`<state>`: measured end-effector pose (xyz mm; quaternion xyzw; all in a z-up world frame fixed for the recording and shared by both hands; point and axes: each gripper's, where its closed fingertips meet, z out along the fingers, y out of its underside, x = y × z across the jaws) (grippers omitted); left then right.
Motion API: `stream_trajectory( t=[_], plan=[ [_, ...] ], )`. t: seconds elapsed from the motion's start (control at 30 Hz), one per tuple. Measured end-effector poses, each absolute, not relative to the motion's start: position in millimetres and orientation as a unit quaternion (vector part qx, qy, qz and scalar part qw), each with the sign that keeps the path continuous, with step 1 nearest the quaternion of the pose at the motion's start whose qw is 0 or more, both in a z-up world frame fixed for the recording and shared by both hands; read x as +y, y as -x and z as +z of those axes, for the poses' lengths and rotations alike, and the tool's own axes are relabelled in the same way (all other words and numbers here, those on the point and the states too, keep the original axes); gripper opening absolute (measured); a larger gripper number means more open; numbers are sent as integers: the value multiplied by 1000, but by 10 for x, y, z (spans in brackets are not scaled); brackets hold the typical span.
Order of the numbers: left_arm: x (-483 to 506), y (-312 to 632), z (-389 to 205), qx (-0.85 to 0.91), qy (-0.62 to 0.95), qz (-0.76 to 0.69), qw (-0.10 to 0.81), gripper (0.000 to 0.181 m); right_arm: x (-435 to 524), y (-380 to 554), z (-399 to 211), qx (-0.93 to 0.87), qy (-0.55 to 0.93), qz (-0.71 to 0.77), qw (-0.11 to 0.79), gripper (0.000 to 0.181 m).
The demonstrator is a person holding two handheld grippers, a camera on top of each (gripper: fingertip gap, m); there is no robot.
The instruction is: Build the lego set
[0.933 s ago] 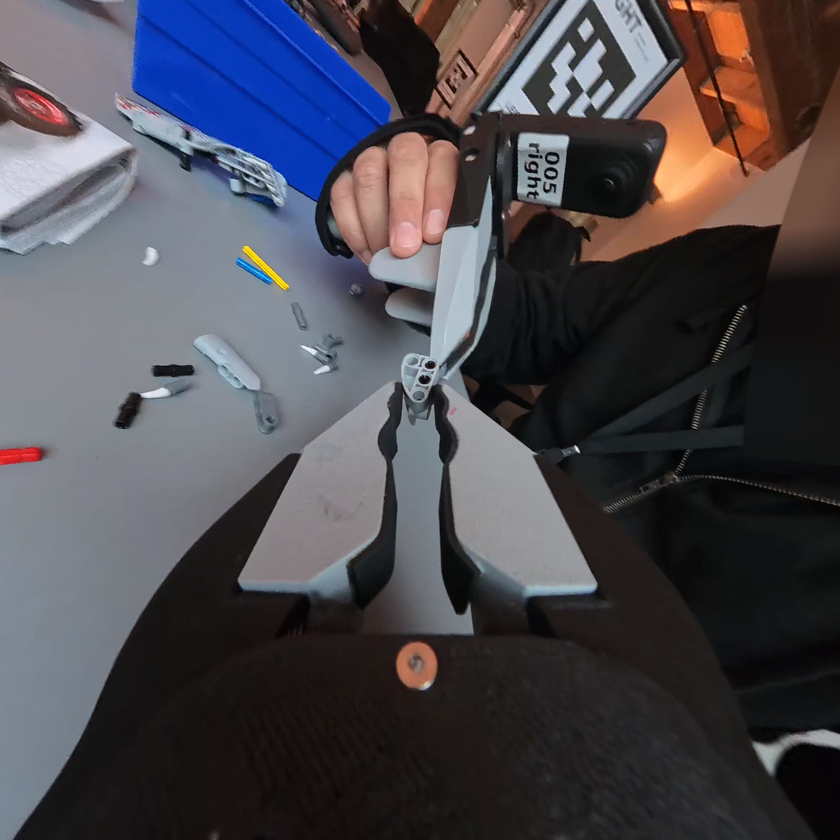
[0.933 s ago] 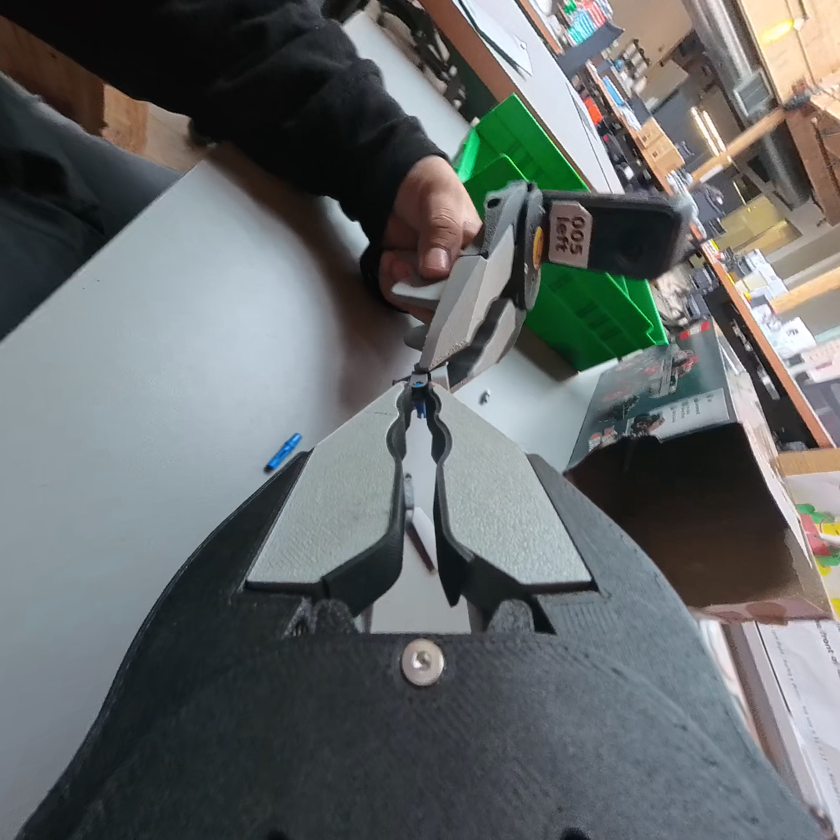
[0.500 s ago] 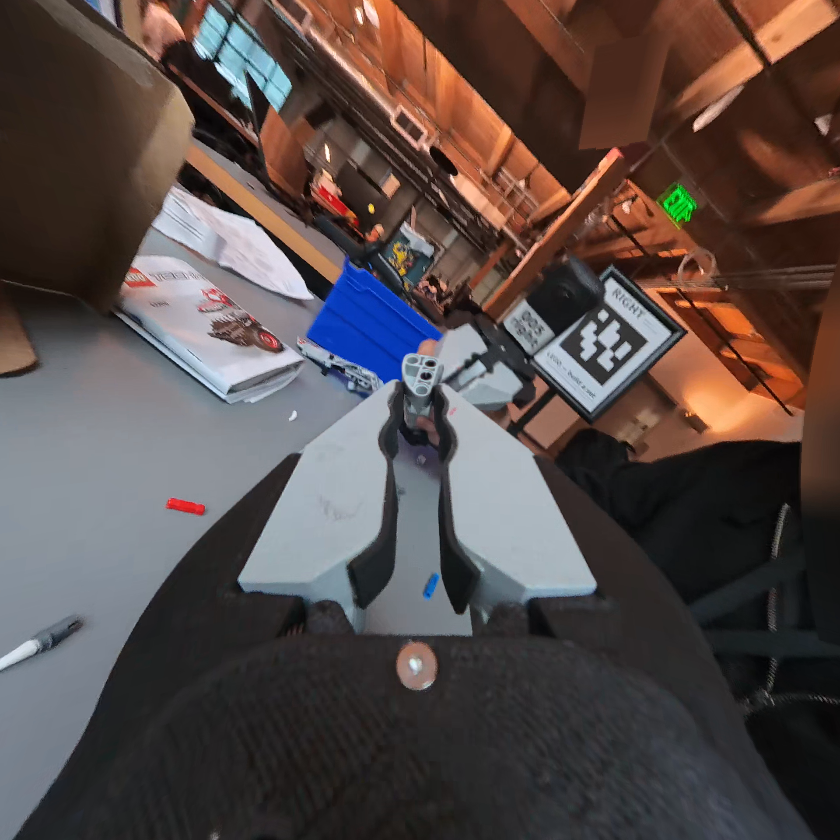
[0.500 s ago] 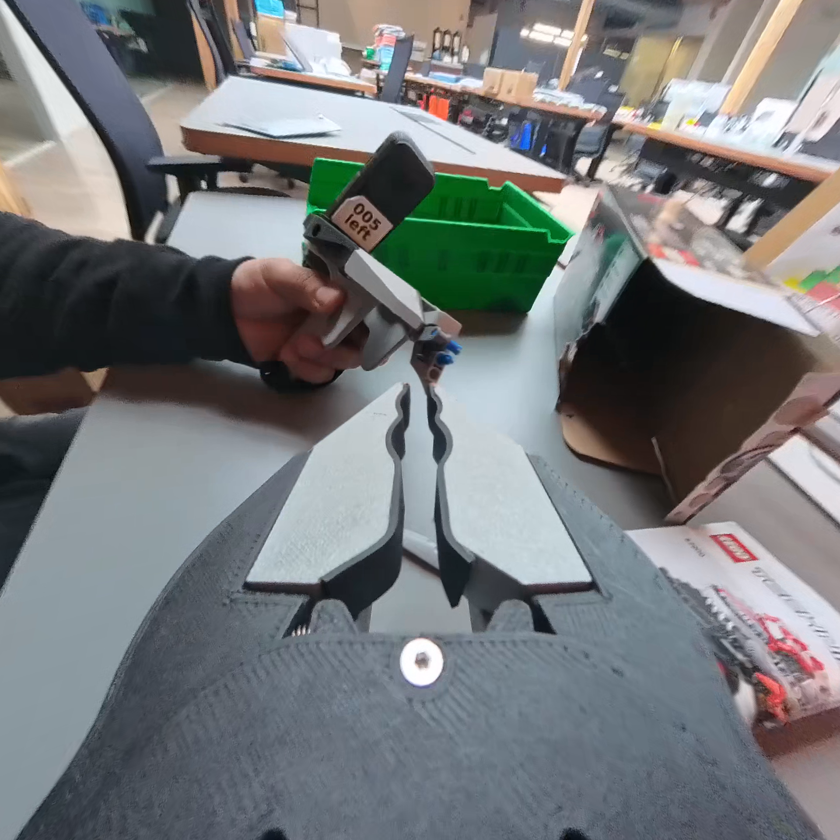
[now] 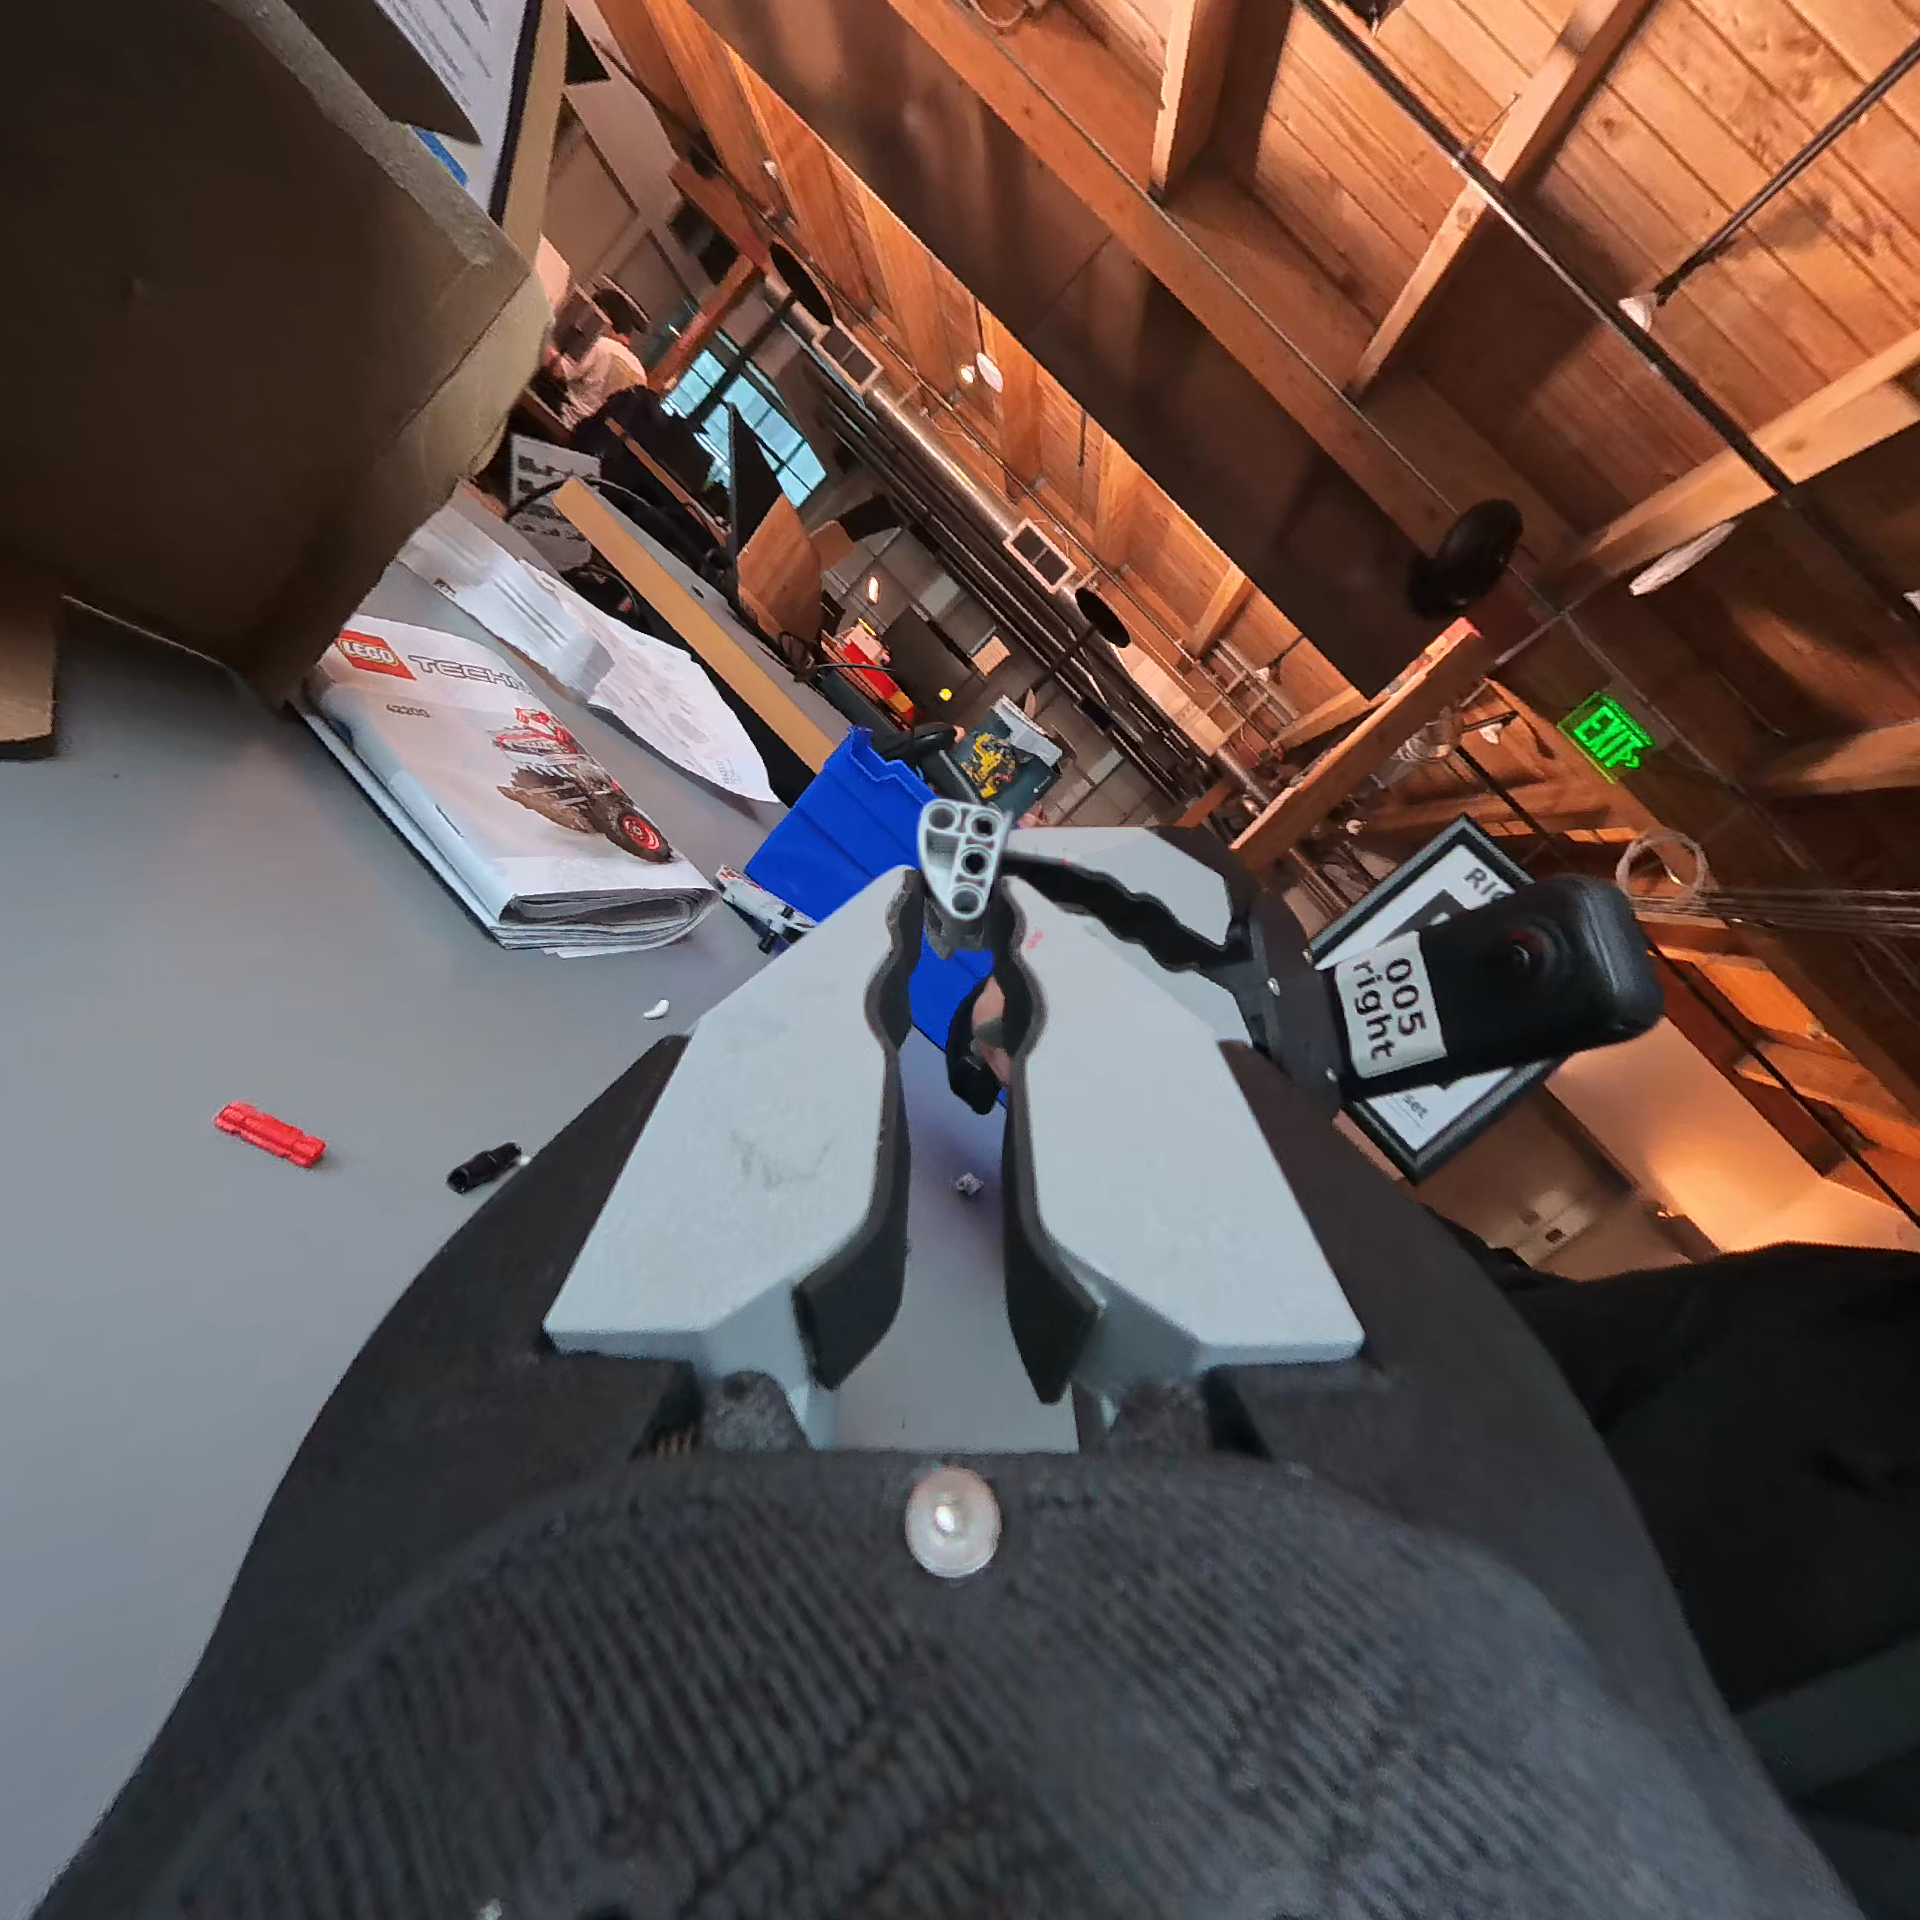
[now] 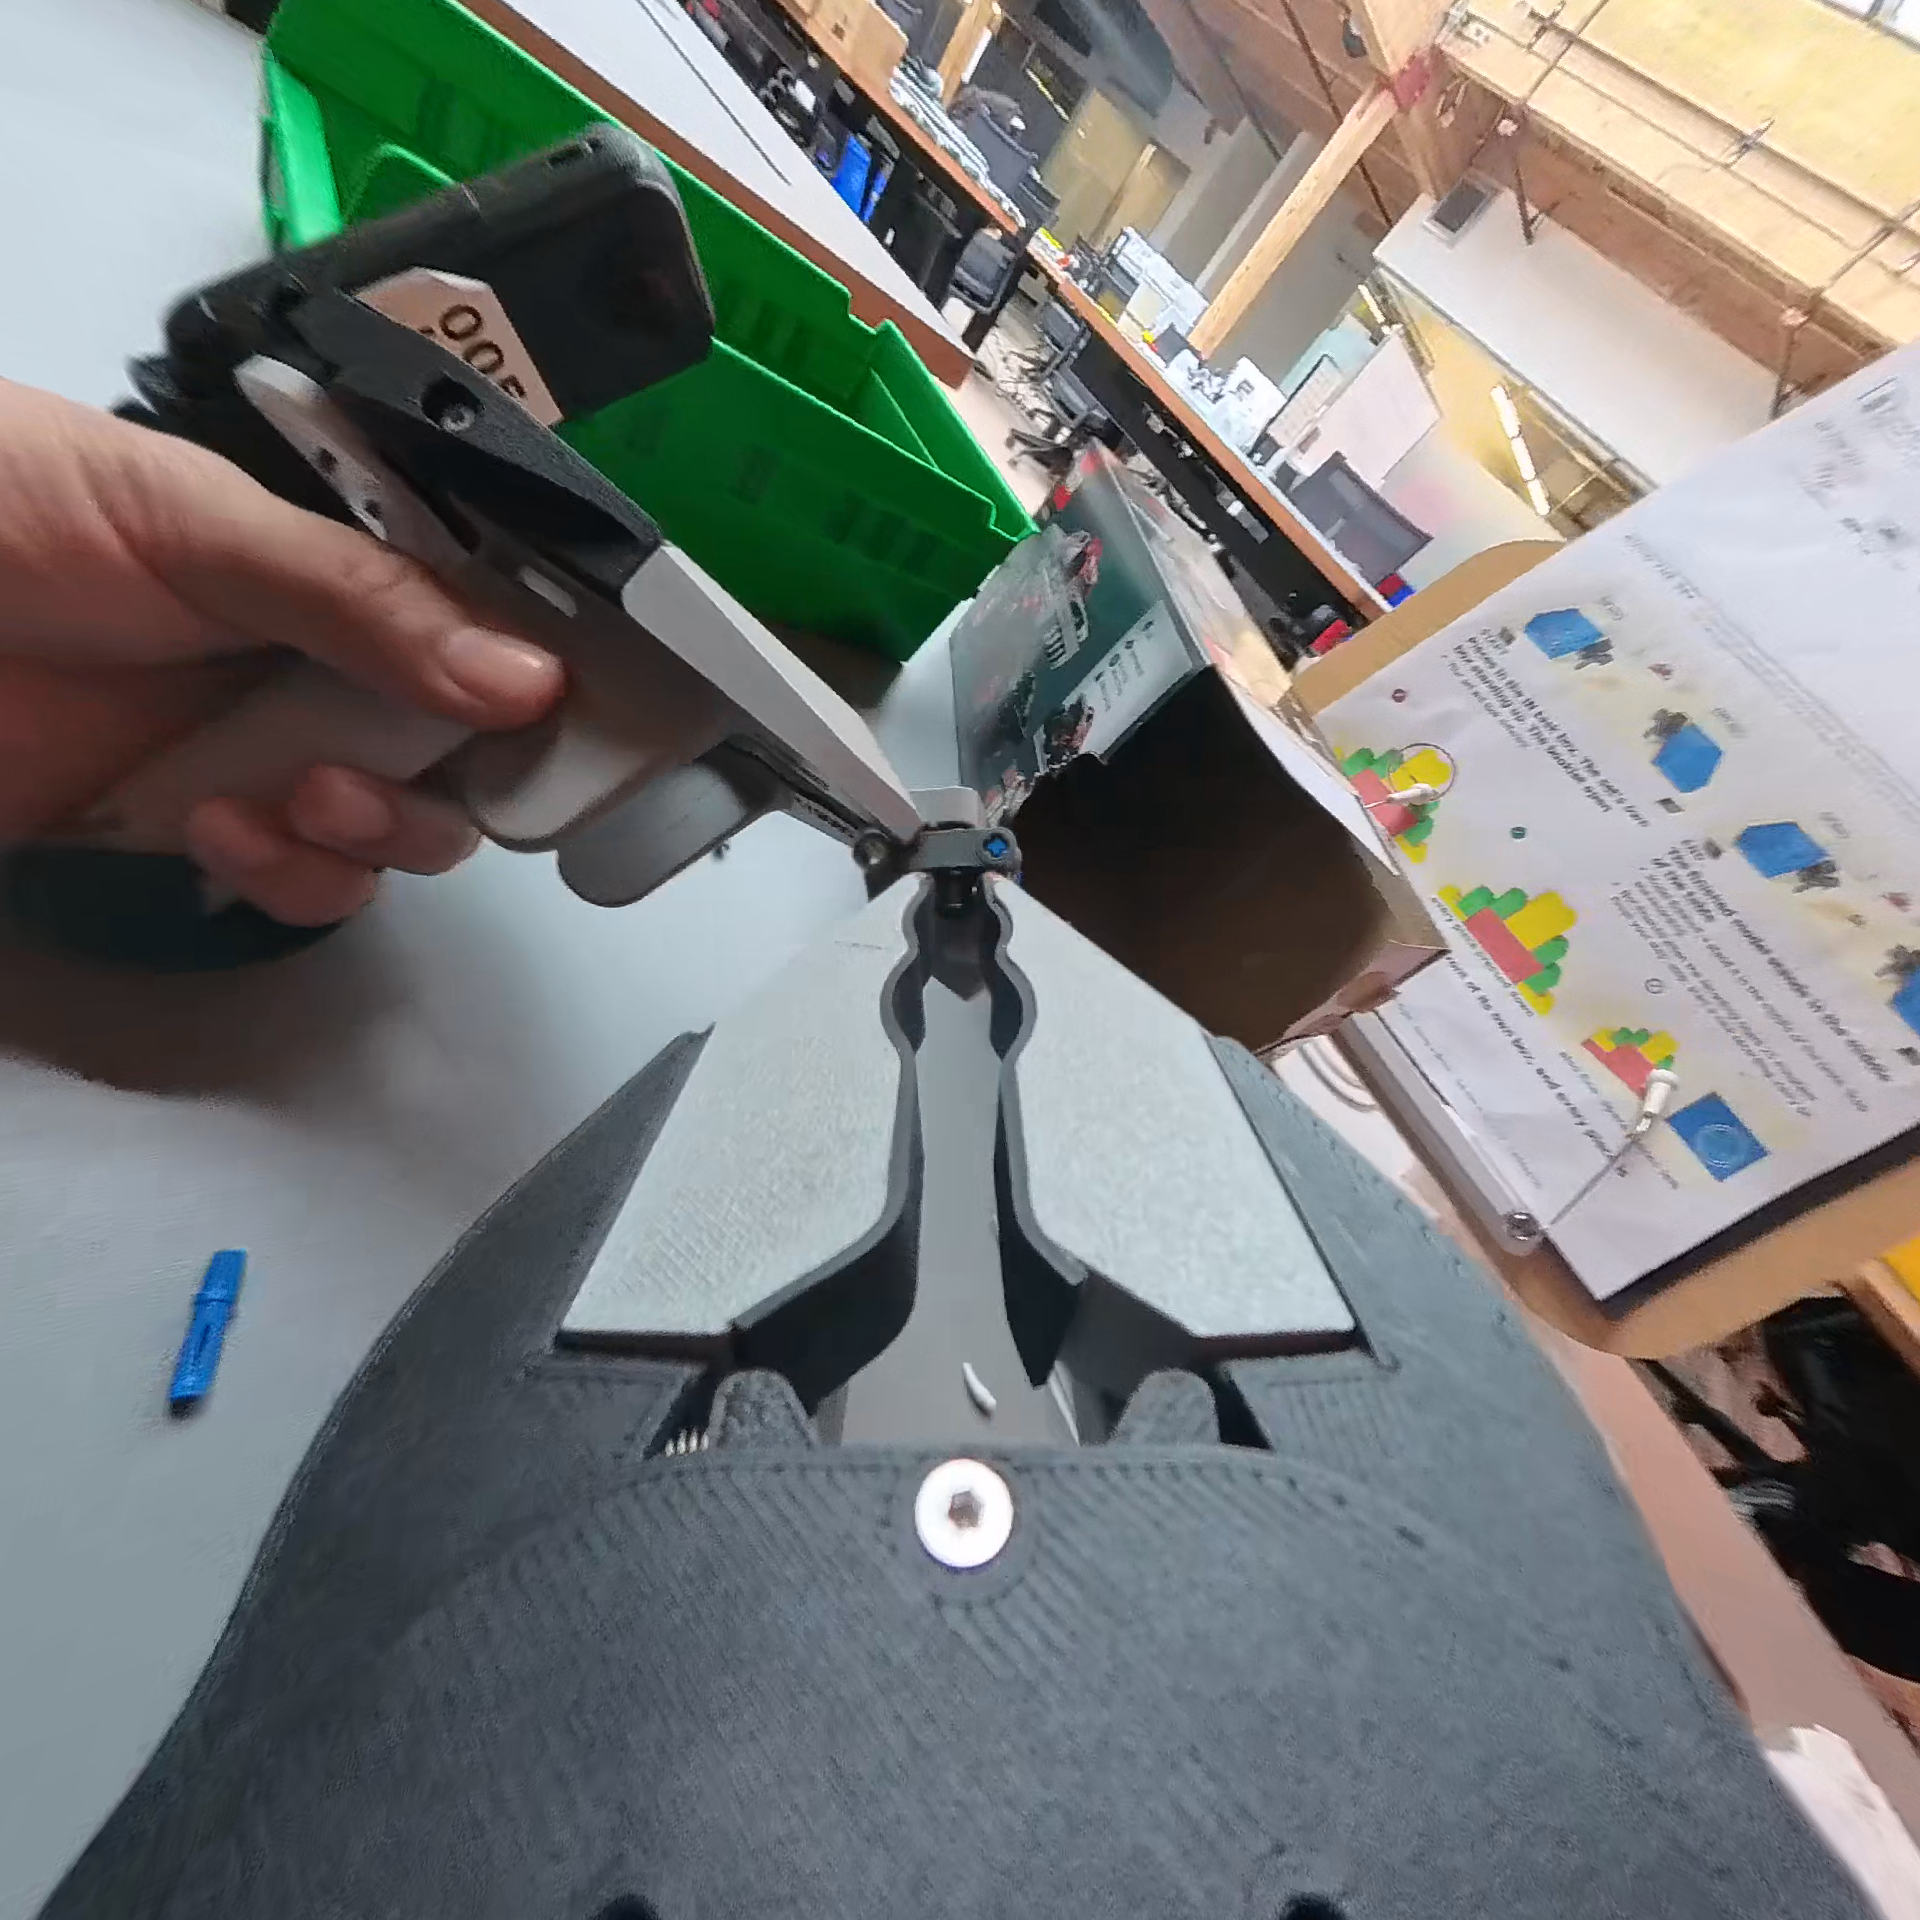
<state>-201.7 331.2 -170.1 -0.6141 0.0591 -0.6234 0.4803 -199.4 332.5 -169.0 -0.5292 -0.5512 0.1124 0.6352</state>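
Observation:
In the left wrist view my left gripper [image 5: 961, 914] is shut on a small light grey lego piece [image 5: 964, 857] with three holes, held up in the air. My right gripper [image 5: 1132, 914] lies just behind it to the right. In the right wrist view my right gripper [image 6: 954, 914] is shut on a small dark lego piece [image 6: 951, 925]. That piece touches a dark connector with a blue pin [image 6: 982, 847], which sits with the grey piece [image 6: 951, 805] at the tip of the left gripper [image 6: 894, 826]. The left gripper comes in from the left, held by a hand [image 6: 208, 665].
On the grey table [image 5: 156, 987] lie a lego booklet [image 5: 499, 790], a red piece [image 5: 268, 1132], a black pin [image 5: 483, 1164] and a blue bin [image 5: 852, 831]. The right wrist view shows a green bin [image 6: 748, 447], an open cardboard box [image 6: 1195, 862], an instruction board [image 6: 1662, 883] and a loose blue pin [image 6: 203, 1330]. My left and right fingertips are right by each other.
Both grippers have swung and come together. The left gripper, farther off half a second ago, now has its tip right at the right gripper's tips, and the two held pieces touch.

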Motion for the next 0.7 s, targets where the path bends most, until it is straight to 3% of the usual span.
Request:
stream_trajectory(
  t=[0.03, 0.33, 0.7],
  plan=[
    [3305, 2011, -1694, 56, 613, -619, 487, 11, 3321, 1991, -1679, -553, 524, 104, 639, 4],
    [3230, 2003, -1561, 66, 570, -695, 434, 14, 3261, 1942, -1608, -573, 491, 87, 650, 3],
    [3220, 1952, -1622, 137, 624, -621, 455, 18, 3199, 1964, -1665, -595, 483, 101, 635, 3]
  ],
)
